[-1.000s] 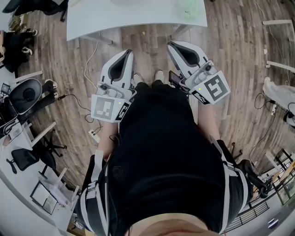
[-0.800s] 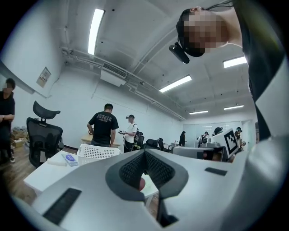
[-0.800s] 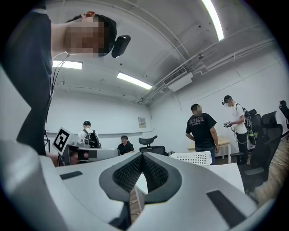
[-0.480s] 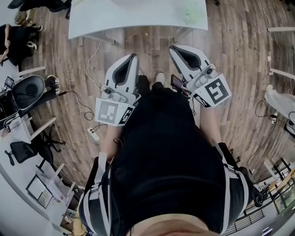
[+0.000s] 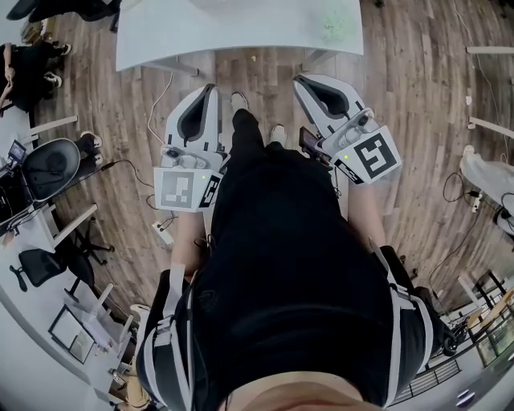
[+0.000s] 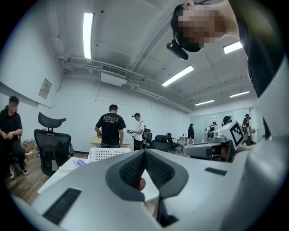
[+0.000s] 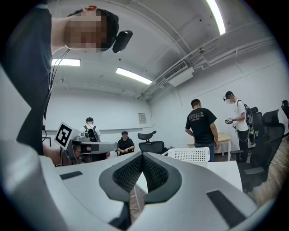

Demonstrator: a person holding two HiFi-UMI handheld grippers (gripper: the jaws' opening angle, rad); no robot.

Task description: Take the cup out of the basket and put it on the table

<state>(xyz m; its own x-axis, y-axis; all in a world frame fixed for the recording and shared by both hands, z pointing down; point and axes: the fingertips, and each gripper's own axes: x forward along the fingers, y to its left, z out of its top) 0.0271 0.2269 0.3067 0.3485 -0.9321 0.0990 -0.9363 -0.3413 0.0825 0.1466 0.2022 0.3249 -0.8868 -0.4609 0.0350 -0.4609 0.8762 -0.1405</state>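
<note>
The white perforated basket (image 6: pixel 107 153) stands on the white table (image 6: pixel 67 169) ahead; the right gripper view also has the basket (image 7: pixel 192 154) on the table (image 7: pixel 235 171). No cup shows in any view. My left gripper (image 5: pixel 205 90) and right gripper (image 5: pixel 303 79) are held in front of my body, short of the table's near edge (image 5: pixel 241 50). The left gripper (image 6: pixel 144 152) has its jaws closed tip to tip with nothing between them. The right gripper (image 7: pixel 142 154) is shut and empty too.
Wooden floor lies between me and the table, with a cable and power strip (image 5: pixel 163 234) at the left. Office chairs (image 6: pixel 53 144) and several people stand beyond the table. A pale green patch (image 5: pixel 333 24) lies on the table's right part.
My left gripper has moved forward and a little left. My left foot has stepped forward between the grippers, toward the table. The right gripper has barely shifted.
</note>
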